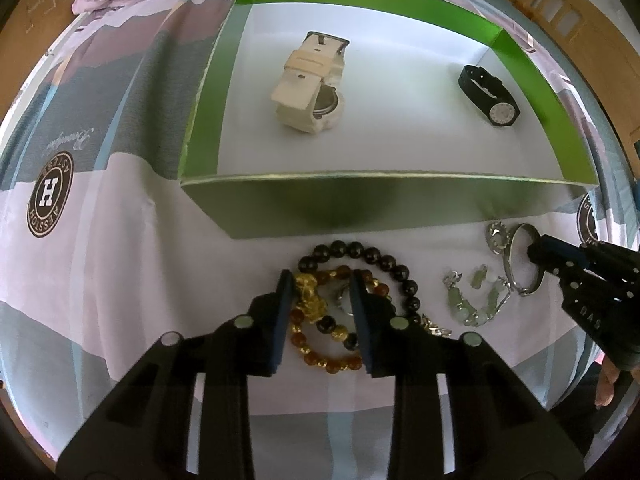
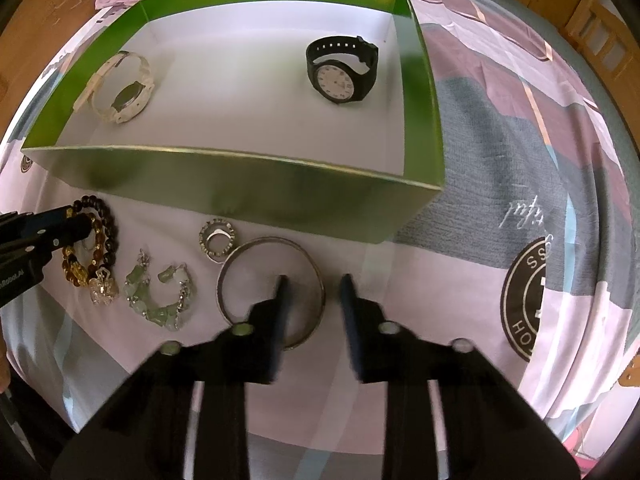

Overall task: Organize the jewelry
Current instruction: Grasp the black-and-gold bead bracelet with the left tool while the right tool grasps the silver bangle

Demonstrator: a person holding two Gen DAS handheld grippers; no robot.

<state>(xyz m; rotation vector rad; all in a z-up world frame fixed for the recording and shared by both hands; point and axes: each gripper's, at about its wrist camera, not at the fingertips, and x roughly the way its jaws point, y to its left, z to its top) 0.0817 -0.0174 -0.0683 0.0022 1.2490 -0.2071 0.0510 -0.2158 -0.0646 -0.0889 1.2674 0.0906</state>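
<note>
Patchwork bedding carries everything. Left tool (image 1: 320,280) straddles the amber bead bracelet (image 1: 320,344), pads beside the beads; whether they clamp I cannot tell. Right tool (image 2: 312,284) stands narrowly apart, one finger inside the silver bangle (image 2: 240,256), rim between them, unpinched. Beads look light, loose and slippery: grip across the strand. Stiff, slick bangle: take the rim. At twelve o'clock the green box (image 2: 240,192) wall must be cleared; open floor lies between its watches.

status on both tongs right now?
Left tongs: jaws straddle the amber and gold beaded bracelet; grip cannot be told.
Right tongs: jaws straddle the thin silver bangle's rim; grip cannot be told.
</note>
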